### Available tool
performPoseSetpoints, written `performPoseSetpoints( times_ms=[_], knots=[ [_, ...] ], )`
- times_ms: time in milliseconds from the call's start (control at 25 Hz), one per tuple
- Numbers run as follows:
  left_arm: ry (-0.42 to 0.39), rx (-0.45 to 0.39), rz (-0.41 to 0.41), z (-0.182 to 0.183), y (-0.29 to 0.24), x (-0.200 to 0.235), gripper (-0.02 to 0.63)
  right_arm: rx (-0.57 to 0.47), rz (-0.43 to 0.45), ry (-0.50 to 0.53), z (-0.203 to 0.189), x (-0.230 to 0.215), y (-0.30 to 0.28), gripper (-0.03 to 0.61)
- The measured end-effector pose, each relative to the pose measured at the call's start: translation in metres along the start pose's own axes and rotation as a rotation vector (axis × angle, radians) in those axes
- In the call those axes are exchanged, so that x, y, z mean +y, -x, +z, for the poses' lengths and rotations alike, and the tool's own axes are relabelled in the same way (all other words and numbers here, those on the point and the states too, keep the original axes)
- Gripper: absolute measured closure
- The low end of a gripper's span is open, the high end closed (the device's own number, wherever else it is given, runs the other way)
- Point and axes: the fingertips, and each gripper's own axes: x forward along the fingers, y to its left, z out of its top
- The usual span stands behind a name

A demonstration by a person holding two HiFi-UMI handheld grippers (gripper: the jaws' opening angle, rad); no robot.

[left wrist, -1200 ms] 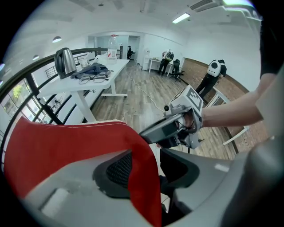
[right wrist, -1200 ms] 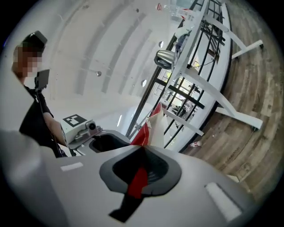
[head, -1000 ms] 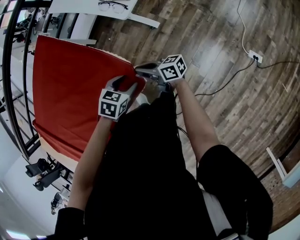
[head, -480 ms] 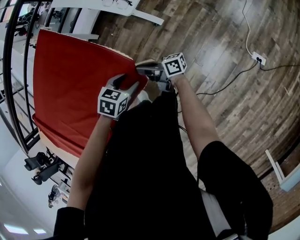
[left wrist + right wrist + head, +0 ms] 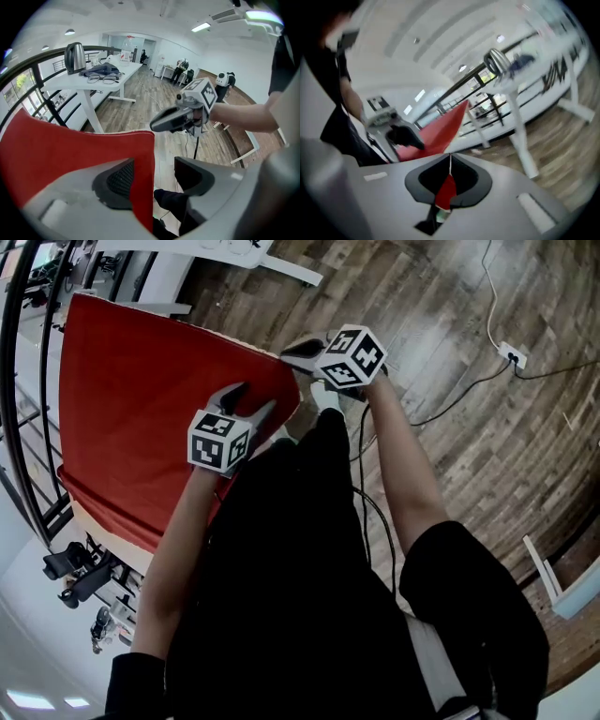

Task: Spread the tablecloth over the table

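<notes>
The wooden floor (image 5: 450,343) takes most of the head view. The red tablecloth (image 5: 141,409) lies flat over the table (image 5: 108,538), of which only a pale border shows under the cloth's near edge. The person (image 5: 300,596), in black clothes, stands at the cloth's near right corner with both arms stretched to it.

The left gripper view alone shows a white desk (image 5: 126,75) behind the table, with a steel kettle (image 5: 75,57) and a pair of eyeglasses (image 5: 101,78) on it. The head view cuts this desk at its top border.

The left gripper (image 5: 251,401) hangs over the cloth's right edge. From the head view I see only that its jaws are apart. Its own view shows more: the jaws are opening wide, and the edge of the cloth runs between them, close to the left pad, but neither pad presses on it.

The right gripper (image 5: 292,351) is at the far end of the same corner. In the head view its jaws look together, and the cloth in them cannot be made out. Its own view is blurred, yet there a narrow piece of red cloth is clearly pinched between the closed pads.

A white socket (image 5: 512,354) with its cable lies on the floor, visible in the head view only.
</notes>
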Motion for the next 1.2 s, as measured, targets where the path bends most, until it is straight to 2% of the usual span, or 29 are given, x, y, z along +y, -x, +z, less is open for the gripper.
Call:
performPoseSetpoints(
  times_ms=[40,80,120,280,360,440,600,800,1040,1200],
  knots=[
    [0.001,-0.001,-0.001,0.0,0.0,0.0,0.327,0.076,-0.147,0.14,0.002,-0.012,0.003,0.561],
    [0.002,-0.004,-0.002,0.0,0.0,0.0,0.331,0.128,-0.252,0.235,0.003,-0.022,0.007,0.561],
    [0.003,-0.007,-0.001,0.0,0.0,0.0,0.336,0.14,-0.285,0.257,0.002,-0.026,0.009,0.561],
    [0.018,-0.042,0.018,-0.001,0.001,0.0,0.341,-0.031,-0.154,0.059,0.007,-0.005,0.017,0.562],
    [0.043,-0.085,0.043,-0.004,0.007,0.0,0.334,-0.101,-0.099,0.002,0.008,0.016,0.018,0.563],
    [0.089,-0.145,0.069,-0.01,0.02,-0.001,0.336,-0.13,-0.047,-0.018,0.008,0.04,0.01,0.563],
    [0.193,-0.24,0.12,-0.038,0.057,0.012,0.445,-0.086,0.008,0.065,0.013,0.092,-0.022,0.563],
    [0.3,-0.35,0.232,-0.086,0.113,0.042,0.599,-0.016,0.066,0.199,0.026,0.158,-0.072,0.563],
    [0.467,-0.547,0.333,-0.16,0.188,0.064,0.607,0.109,0.135,0.418,0.026,0.24,-0.151,0.563],
    [0.509,-0.613,0.378,-0.234,0.248,0.058,0.609,0.101,0.169,0.454,0.017,0.329,-0.204,0.563]
  ],
)
